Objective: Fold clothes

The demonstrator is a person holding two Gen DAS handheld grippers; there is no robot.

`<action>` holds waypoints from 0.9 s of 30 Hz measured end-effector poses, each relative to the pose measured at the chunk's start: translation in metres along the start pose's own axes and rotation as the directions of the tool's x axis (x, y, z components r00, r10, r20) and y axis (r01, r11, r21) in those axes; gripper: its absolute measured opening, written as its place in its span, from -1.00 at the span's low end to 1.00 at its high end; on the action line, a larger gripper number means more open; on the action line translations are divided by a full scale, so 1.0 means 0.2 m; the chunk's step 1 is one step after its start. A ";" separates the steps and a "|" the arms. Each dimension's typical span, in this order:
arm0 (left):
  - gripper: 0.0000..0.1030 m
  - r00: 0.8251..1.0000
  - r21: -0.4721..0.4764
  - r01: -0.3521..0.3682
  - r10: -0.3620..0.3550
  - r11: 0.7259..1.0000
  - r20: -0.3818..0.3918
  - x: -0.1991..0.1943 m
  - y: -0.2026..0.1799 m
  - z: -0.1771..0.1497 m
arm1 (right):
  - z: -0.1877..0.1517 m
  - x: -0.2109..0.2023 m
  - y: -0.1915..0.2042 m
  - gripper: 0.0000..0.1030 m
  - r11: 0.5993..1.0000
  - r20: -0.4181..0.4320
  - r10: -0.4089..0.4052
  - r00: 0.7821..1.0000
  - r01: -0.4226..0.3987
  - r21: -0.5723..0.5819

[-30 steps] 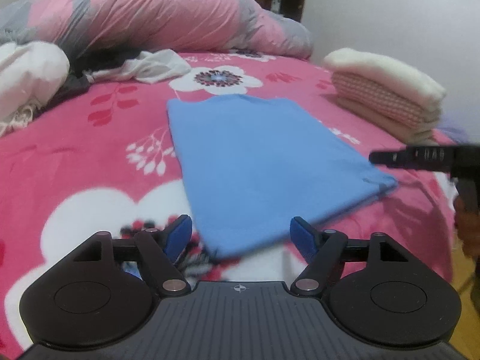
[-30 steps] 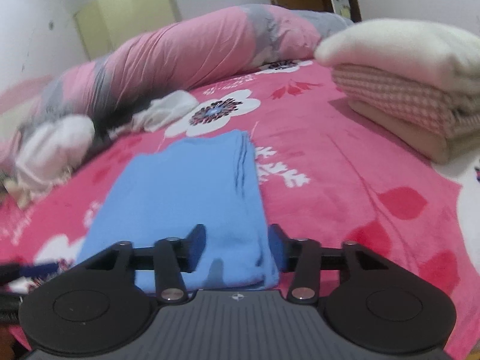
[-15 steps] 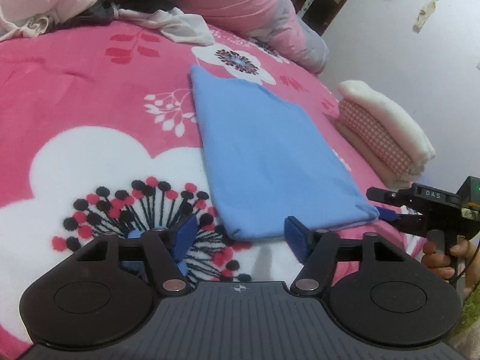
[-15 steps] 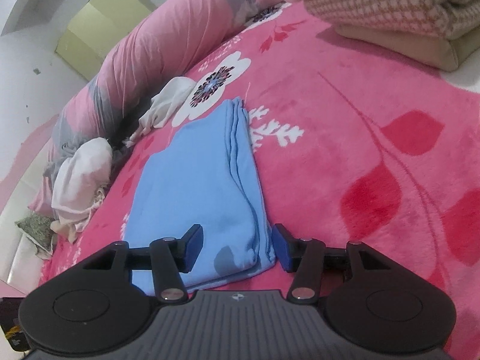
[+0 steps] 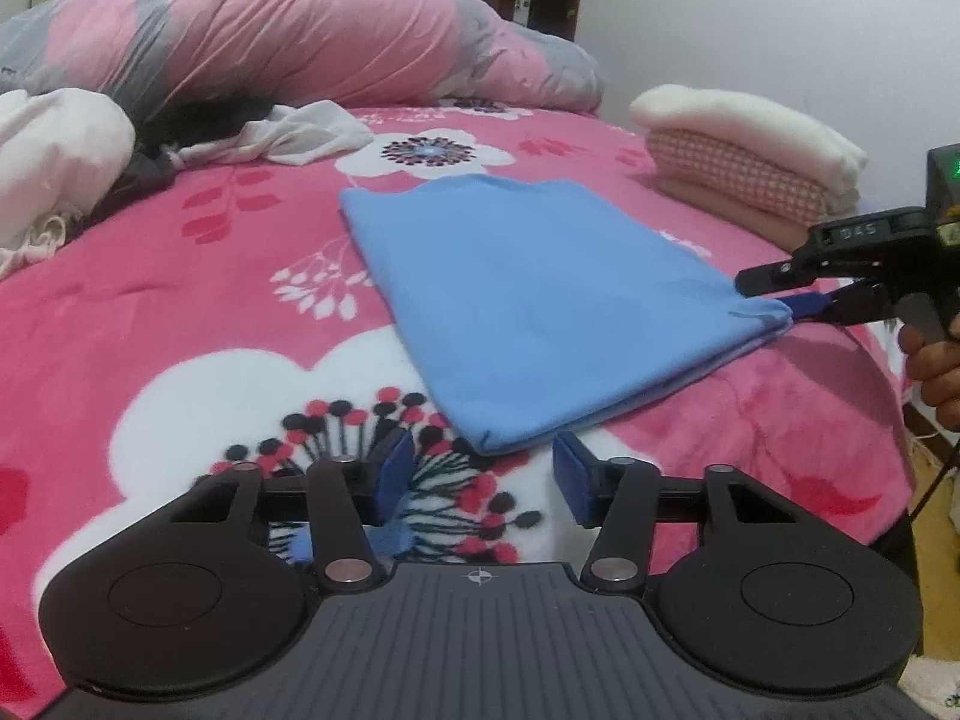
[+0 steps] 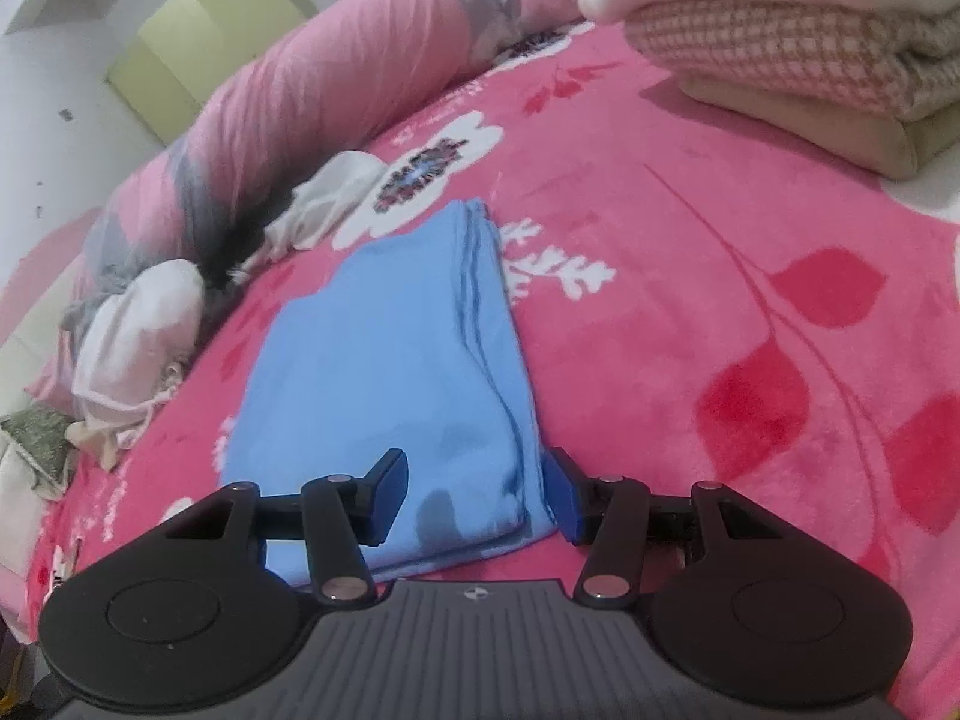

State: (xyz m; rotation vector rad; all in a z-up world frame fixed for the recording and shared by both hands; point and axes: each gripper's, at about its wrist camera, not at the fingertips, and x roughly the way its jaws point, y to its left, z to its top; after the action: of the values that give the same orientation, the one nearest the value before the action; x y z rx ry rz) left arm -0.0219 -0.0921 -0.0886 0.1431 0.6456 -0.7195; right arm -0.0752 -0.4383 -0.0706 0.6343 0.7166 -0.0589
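Centrally in the left wrist view, a folded blue garment (image 5: pixel 540 306) is seen lying flat on a pink floral blanket (image 5: pixel 180 300), with its layered edges shown along the right side in the right wrist view (image 6: pixel 396 360). The left gripper (image 5: pixel 483 480) is held at the bottom of its own frame with its blue-padded fingers spread wide; nothing is gripped between them, and the garment's near corner is seen just above the gap. At the right edge of the same frame, the right gripper (image 5: pixel 804 303) is seen from the side, held by a hand (image 5: pixel 936 366), its blue fingertip lying against the garment's right corner. In the right wrist view, the right gripper (image 6: pixel 477 489) is shown with its fingers spread apart on either side of the garment's near right corner; the cloth lies between them, but it is not pinched.

At the upper right of both views a stack of folded cream and checked blankets (image 5: pixel 750 156) is seen, well apart from the garment. A long pink and grey rolled quilt (image 5: pixel 288 42) is laid across the top of the left wrist frame, with a crumpled white cloth (image 5: pixel 288 135) below it and a white bundle (image 5: pixel 54 162) at the left edge.
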 end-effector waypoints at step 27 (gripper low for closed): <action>-0.27 0.980 -0.356 0.165 -0.195 0.920 -0.050 0.10 0.22 0.05 | 0.03 -0.06 -0.12 -0.08 0.991 0.017 0.033 0.999 -0.034 0.128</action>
State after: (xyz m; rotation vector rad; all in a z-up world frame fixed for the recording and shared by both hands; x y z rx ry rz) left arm 0.0233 -0.0730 -0.0972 -0.2202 0.8661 -0.7659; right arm -0.0873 -0.4629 -0.0729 0.7676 0.6913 -0.0789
